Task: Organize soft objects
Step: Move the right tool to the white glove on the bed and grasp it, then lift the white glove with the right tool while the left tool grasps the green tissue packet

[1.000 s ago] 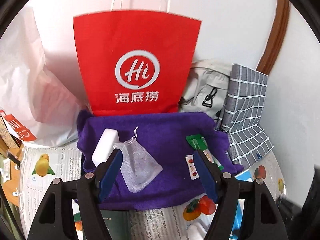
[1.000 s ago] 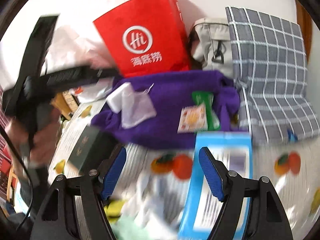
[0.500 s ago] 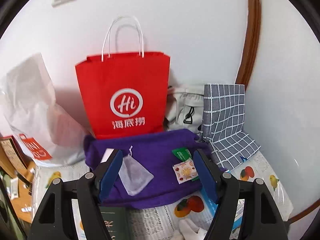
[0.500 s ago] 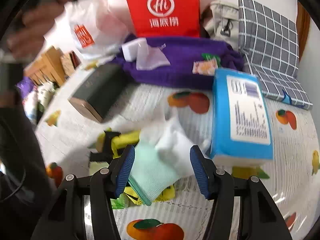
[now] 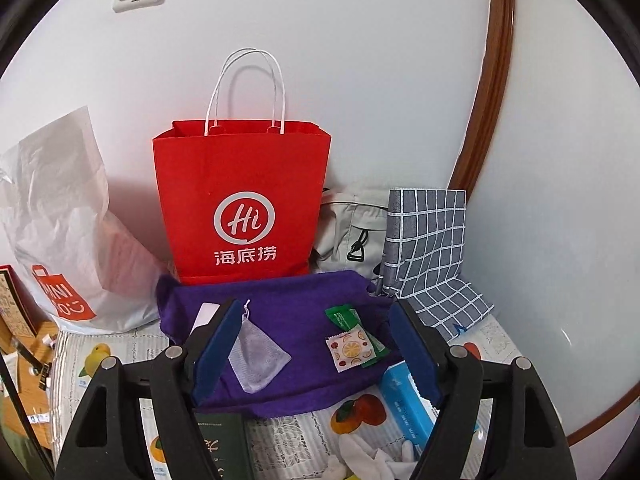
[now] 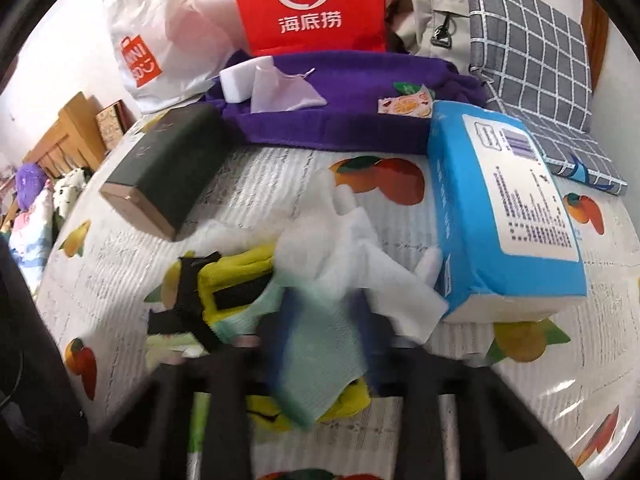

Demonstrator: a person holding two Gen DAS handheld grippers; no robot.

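Right gripper (image 6: 320, 320): blurred; fingers pressed together on the mint-green cloth (image 6: 316, 360), pinching it low in the right wrist view.
Mint-green cloth: lies on the fruit-print desk (image 6: 400, 220) over a yellow cloth (image 6: 236, 272), touching a white cloth (image 6: 352, 256) at its 12 o'clock.
Left gripper (image 5: 316, 356): fingers spread and opening, nothing between them; it hangs above the purple towel (image 5: 300, 304).
Blue tissue pack (image 6: 500, 216): at 2 o'clock from the mint-green cloth, touching the white cloth.
Red paper bag (image 5: 240, 200): upright behind the towel.

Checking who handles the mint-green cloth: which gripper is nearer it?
Right. The right gripper is shut on the mint-green cloth; the left gripper hangs open above the purple towel, away from it.
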